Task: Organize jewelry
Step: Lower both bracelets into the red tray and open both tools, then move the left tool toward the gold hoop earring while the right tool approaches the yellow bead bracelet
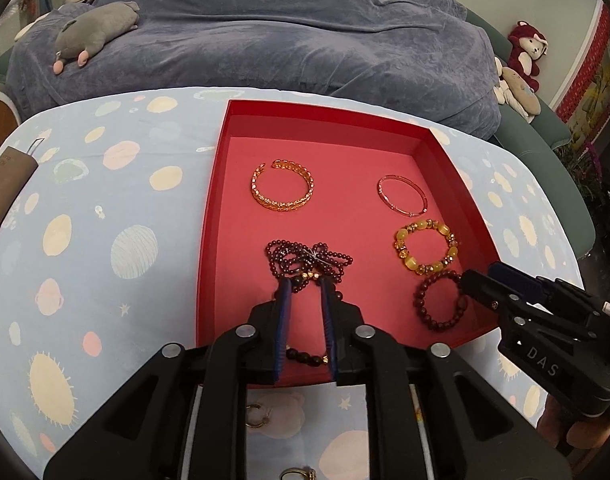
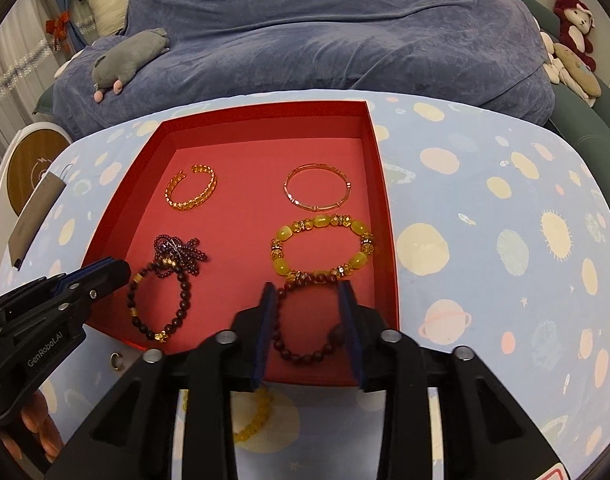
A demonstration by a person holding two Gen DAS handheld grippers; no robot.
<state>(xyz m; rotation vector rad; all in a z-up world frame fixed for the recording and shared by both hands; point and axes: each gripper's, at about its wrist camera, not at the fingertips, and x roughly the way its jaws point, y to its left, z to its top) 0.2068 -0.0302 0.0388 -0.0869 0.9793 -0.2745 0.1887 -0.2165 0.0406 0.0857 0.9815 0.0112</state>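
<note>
Both grippers are pointed steeply downward. The left gripper point(image 1: 307, 282) is held with its blue-padded jaws a narrow gap apart. The right gripper point(image 2: 307, 286) is held with its jaws set wider. Whether either set of pads is touching anything cannot be told. Fingers point(image 2: 35, 420) are glimpsed beneath the left gripper.

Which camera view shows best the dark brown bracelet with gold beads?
The right wrist view: the dark brown bracelet with gold beads lies there as a whole loop. In the left wrist view the left gripper hides most of it, leaving a short arc.
</note>
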